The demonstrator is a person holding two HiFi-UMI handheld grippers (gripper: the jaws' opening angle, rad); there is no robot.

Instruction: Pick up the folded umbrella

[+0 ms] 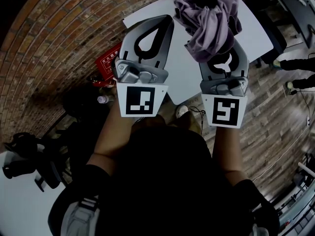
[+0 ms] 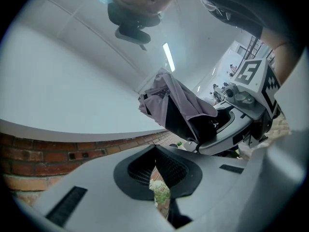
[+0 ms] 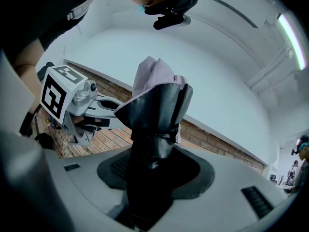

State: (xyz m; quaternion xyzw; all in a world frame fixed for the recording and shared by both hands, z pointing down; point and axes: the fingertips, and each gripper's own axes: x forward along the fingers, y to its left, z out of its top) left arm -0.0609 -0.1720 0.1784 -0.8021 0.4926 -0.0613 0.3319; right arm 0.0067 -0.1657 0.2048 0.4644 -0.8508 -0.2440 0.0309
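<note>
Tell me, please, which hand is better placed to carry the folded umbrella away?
The right: the right tool is clamped on the folded umbrella, while the left tool beside it is shut and empty.

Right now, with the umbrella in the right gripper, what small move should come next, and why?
Probably hold the right gripper clamped and steady, perhaps lifting slightly. The folded umbrella is gripped between its jaws and appears raised off the white table, so the pick looks done. The left gripper is shut, empty and apart from it.
</note>
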